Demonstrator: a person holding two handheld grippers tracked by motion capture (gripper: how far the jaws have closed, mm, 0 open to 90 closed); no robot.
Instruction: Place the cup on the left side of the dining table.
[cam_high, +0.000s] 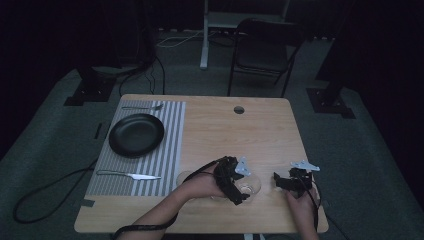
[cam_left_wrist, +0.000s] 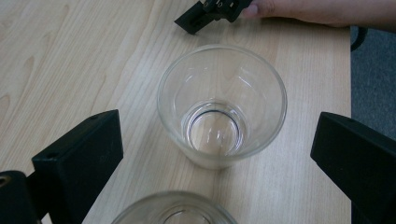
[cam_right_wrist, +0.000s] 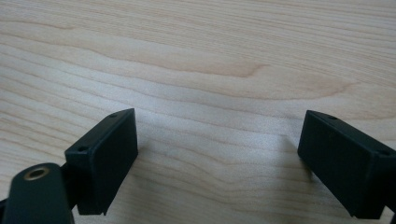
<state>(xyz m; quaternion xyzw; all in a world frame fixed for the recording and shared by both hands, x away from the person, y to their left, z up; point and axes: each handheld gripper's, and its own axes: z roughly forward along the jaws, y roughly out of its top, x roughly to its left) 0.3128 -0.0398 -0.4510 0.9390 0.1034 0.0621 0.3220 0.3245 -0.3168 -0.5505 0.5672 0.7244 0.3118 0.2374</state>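
Striped placemat (cam_high: 170, 150) on the left part of the wooden worktop (cam_high: 240, 130). On it: a fork (cam_high: 142, 107) along the far edge, a black plate (cam_high: 136, 134) in the middle, a knife (cam_high: 129, 175) along the near edge, blade pointing right.

Just right of the mat's near corner, a clear glass (cam_high: 185, 178) stands upright, partly hidden by the person's left forearm. In the left gripper view its rim (cam_left_wrist: 173, 207) shows at the bottom edge.

Left gripper (cam_high: 234, 186) near the worktop's front edge, right of centre, held in the left hand (cam_high: 202, 186). Jaws wide apart, nothing clamped. A second clear glass (cam_high: 248, 186) stands upright just beside it. The left gripper view shows this glass (cam_left_wrist: 222, 105) between the two jaws and a little ahead of them, a gap on each side, neither jaw touching it. It looks empty.

Right gripper (cam_high: 286, 181) further right, near the front right corner, held in the right hand (cam_high: 301, 202), well apart from the glass. In the left gripper view its black tip (cam_left_wrist: 210, 13) lies on the wood beyond the glass. The right gripper view shows its jaws apart over bare wood, nothing between them.

Beyond the worktop, a dark chair (cam_high: 262, 47) on the grey floor.
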